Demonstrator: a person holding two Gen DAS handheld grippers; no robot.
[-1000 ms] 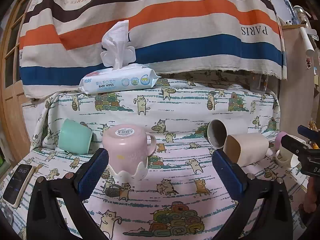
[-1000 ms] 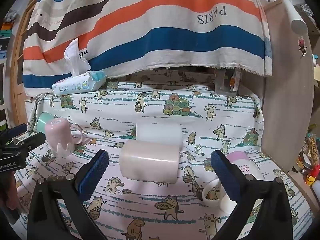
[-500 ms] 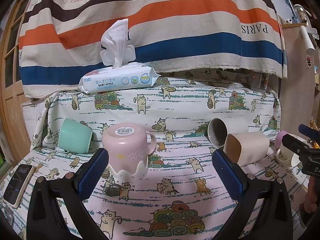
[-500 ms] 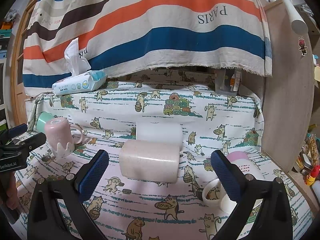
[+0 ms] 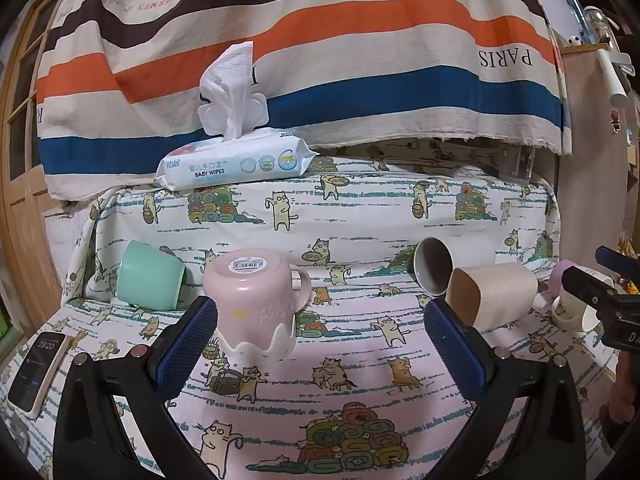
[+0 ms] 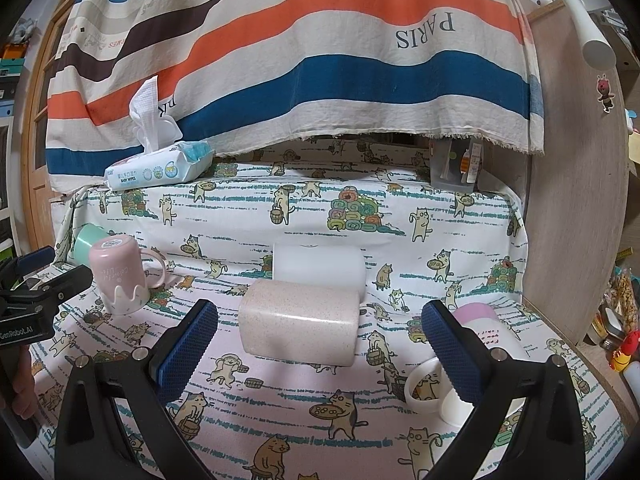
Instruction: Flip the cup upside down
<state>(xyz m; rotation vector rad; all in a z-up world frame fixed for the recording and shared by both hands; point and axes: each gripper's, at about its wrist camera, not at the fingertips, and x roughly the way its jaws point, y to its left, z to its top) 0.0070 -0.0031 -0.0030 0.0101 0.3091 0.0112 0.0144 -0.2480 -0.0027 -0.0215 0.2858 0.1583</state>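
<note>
The pink cup is seen standing mouth-down just ahead of the left hand-held gripper, which has been drawn back slightly, released. The right hand-held gripper is spread, empty, before a speckled cup lying sideways, judged next.

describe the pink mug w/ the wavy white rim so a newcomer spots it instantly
On the cat-print cloth, look below the baby wipes pack, on the left side. The pink mug stands upside down beside a tipped mint cup. It alone shows a barcode sticker on its upturned base and a scalloped white rim.
</note>
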